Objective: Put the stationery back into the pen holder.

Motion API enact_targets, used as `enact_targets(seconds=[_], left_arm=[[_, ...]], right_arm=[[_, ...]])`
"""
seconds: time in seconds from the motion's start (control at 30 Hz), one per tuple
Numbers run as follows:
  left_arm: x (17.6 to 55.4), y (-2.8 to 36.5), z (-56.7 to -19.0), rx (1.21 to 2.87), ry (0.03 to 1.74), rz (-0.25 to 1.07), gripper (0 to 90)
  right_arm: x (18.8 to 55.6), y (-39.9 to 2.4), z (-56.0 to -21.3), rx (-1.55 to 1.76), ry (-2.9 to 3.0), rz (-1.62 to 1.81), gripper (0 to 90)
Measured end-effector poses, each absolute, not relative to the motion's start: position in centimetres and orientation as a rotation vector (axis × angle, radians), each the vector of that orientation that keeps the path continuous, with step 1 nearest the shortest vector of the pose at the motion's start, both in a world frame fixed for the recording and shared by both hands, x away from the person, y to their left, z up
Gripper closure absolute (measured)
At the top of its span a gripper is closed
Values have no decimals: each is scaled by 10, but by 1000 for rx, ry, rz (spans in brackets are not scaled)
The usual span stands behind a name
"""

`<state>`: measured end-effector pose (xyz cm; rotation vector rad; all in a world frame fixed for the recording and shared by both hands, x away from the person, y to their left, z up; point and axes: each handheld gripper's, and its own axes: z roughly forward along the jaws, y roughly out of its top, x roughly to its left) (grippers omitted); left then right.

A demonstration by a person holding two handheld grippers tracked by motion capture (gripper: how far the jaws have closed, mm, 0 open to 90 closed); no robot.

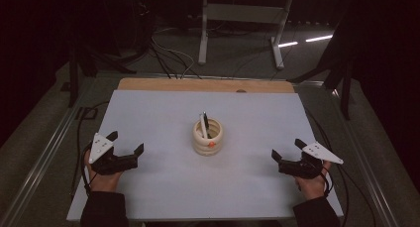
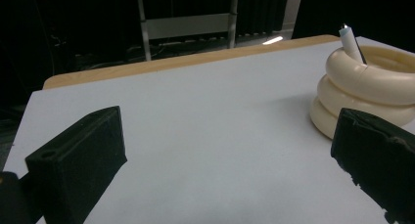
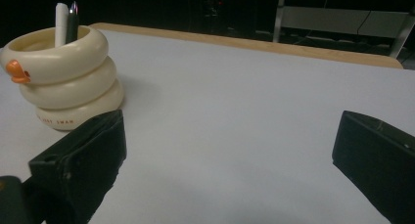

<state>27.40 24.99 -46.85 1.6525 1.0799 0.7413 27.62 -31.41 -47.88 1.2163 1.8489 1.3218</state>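
A cream ringed pen holder [image 1: 208,137] with a small orange beak stands upright near the middle of the white table [image 1: 163,113]. A white pen [image 1: 203,124] and a dark pen [image 1: 206,122] stick out of it. In the left gripper view the holder [image 2: 367,89] sits at the right, past my right-hand jaw. The right gripper view has the holder [image 3: 61,77] at the left with both pens [image 3: 61,23]. My left gripper [image 1: 126,143] rests open at the table's left. At the right, my right gripper [image 1: 288,149] is open too. Both hold nothing.
A wooden strip [image 1: 205,85] runs along the table's far edge. Beyond it stand a metal frame [image 1: 242,24] and loose cables [image 1: 168,56] on the floor. Cables trail from both grippers off the table's sides.
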Motion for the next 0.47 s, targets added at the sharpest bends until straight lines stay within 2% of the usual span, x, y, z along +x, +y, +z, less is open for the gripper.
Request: enact_targets(seconds=[0.47], left_arm=[[275,248,-471,1667,1095,748,2]], right_arm=[[276,-313,-480,1220,1845,1298,0]])
